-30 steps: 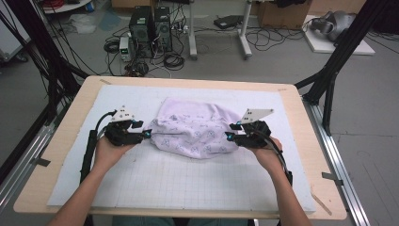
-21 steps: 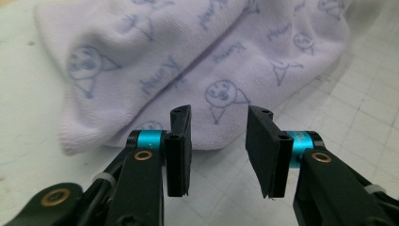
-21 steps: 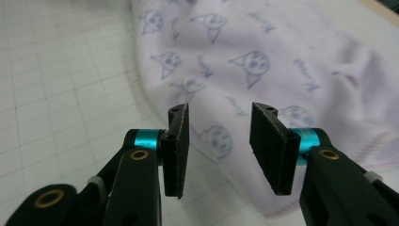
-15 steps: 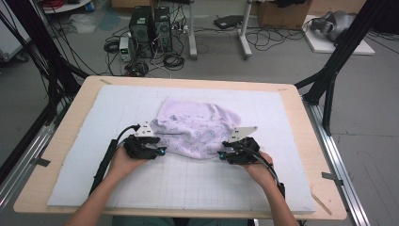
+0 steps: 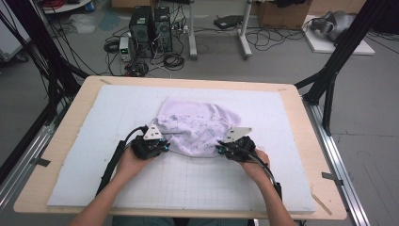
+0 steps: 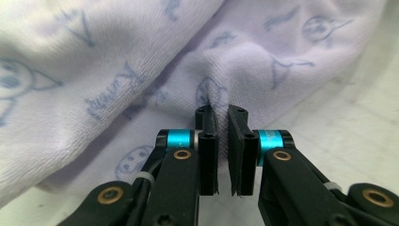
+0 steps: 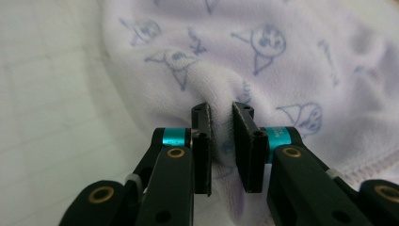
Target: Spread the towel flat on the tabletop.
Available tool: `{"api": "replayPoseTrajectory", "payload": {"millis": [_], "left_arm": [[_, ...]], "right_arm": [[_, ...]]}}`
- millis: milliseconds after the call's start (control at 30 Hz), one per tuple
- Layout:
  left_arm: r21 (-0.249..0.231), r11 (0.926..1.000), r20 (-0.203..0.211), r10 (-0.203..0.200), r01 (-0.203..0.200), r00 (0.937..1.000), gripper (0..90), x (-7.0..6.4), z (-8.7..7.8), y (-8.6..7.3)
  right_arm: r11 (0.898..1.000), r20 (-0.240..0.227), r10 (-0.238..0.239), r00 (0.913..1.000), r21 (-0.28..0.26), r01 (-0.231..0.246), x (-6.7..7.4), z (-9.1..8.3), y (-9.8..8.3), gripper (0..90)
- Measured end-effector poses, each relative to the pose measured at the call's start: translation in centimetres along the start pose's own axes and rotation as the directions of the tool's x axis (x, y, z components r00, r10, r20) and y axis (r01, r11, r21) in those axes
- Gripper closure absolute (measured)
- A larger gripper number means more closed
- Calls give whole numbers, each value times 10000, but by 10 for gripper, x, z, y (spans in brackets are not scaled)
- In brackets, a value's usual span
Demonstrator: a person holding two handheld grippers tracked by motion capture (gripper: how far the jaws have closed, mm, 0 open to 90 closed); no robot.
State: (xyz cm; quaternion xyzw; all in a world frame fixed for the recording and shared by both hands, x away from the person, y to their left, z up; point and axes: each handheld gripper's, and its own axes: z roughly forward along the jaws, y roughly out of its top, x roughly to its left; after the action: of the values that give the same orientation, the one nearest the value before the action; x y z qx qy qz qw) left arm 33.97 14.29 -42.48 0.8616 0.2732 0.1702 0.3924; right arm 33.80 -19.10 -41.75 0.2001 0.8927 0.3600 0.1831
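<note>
Both forearms reach forward side by side, each hand low. The left gripper and right gripper point inward, their jaws having just closed, pinching cloth.

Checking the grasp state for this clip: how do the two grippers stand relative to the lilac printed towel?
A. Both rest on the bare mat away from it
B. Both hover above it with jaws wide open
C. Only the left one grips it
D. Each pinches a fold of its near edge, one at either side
D: the left gripper and the right gripper each have a ridge of the towel pressed between their jaws.
</note>
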Motion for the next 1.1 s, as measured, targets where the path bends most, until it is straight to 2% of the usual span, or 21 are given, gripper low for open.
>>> {"api": "replayPoseTrajectory", "payload": {"millis": [167,267,333,433,500,600,667,733,833,867,900,933,1000,1100], "left_arm": [[-867,9962,-2,-93,92,10000,834,-4,-40,6],[-1134,9933,-10,216,-216,9998,834,-10,-65,10],[-1360,9902,151,355,-332,9993,834,-15,-82,13],[-1653,9843,264,662,-610,9975,834,-21,-101,22],[-1718,9821,100,806,-777,9967,833,-20,-106,28],[-1353,9886,-121,648,-658,9978,833,-10,-90,31],[-943,9950,-177,327,-342,9993,833,2,-69,30],[-727,9973,-216,-67,51,9997,833,14,-46,28],[-602,9959,-222,-686,672,9974,832,31,-17,27],[-544,9945,-111,-898,890,9959,832,36,-9,27],[-466,9936,-138,-1035,1027,9945,832,40,-2,26],[-261,9949,-206,-982,976,9950,832,43,4,26],[-323,9913,-233,-1286,1279,9914,830,48,13,26],[-401,9868,-276,-1581,1570,9870,810,54,19,26]], "right_arm": [[9983,-283,-233,9993,-534,218,10,-26,7,799],[9968,-535,-342,9980,-740,302,15,-44,14,799],[9954,-728,-367,9967,-908,300,16,-57,20,800],[9900,-722,-662,9952,-1292,564,19,-76,32,800],[9871,-615,-800,9949,-1439,705,17,-84,40,800],[9907,-516,-717,9961,-1190,652,5,-78,47,798],[9958,-460,-399,9981,-841,359,-9,-63,45,796],[9988,-329,66,9994,-486,-81,-23,-43,41,795],[9988,-75,479,9988,-19,-479,-44,-15,34,792],[9978,-34,654,9979,75,-654,-50,-8,31,791],[9956,-39,908,9959,216,-907,-55,-1,29,789],[9941,-27,1025,9947,356,-1024,-60,6,26,787],[9893,-25,1362,9907,531,-1359,-67,18,21,783],[9837,-40,1607,9870,820,-1599,-70,33,18,766]]}}
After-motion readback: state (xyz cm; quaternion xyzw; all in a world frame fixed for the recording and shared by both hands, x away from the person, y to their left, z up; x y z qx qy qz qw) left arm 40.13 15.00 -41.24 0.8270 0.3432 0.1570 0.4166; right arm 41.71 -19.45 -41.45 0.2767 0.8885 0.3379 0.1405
